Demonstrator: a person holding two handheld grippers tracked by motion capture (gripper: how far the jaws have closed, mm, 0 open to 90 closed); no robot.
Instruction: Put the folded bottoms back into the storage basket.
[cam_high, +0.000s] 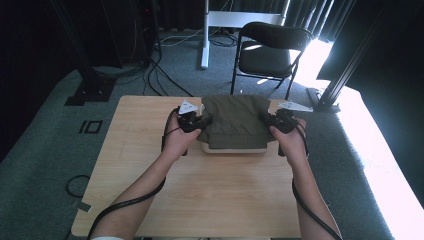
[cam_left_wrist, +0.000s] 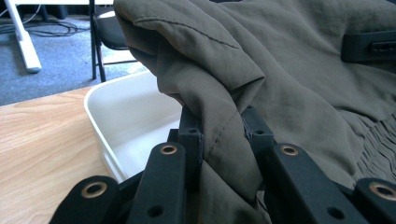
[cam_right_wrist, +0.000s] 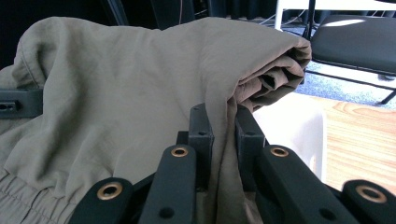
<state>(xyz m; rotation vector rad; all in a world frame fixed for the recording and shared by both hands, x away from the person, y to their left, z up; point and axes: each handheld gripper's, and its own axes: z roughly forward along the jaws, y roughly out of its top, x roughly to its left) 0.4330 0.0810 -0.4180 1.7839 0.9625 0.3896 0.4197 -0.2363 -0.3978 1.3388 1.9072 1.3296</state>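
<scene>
High view, garment: a folded olive-green garment (cam_high: 235, 121) hangs between the two grippers over a white bin (cam_high: 235, 149) at the far middle of the wooden table (cam_high: 200, 195), toward 12 o'clock from the person.
High view, grippers: the left gripper (cam_high: 201, 121) pinches the cloth's edge at 9 o'clock, the right gripper (cam_high: 266, 120) the edge at 3 o'clock.
High view, long axis: the fold reads as nearly square; its held span runs 9 to 3 o'clock, and the gathered elastic hem lies toward 6 o'clock, the smooth fold toward 12.
High view, progress: folding looks done and the bundle is carried above the bin; judged from this, lowering it in and letting go are left.

Left gripper view, jaws: the left gripper (cam_left_wrist: 222, 128) is clamped tight on a bunched ridge of the garment (cam_left_wrist: 289, 60), cloth pressed between both pads.
Left gripper view, bin: the bin's (cam_left_wrist: 105, 135) white wall and bare floor lie below at 9 o'clock; the cloth is not resting in it.
Left gripper view, other gripper: a dark block at 2 o'clock is probably the right gripper, too cropped to be sure.

Right gripper view, jaws: the right gripper (cam_right_wrist: 223, 119) is closed hard on a fold of the garment (cam_right_wrist: 121, 79).
Right gripper view, layers: stacked folded layers open toward 2 o'clock.
Right gripper view, bin: the bin (cam_right_wrist: 299, 126) sits beneath at 3 o'clock, with the table beyond.
</scene>
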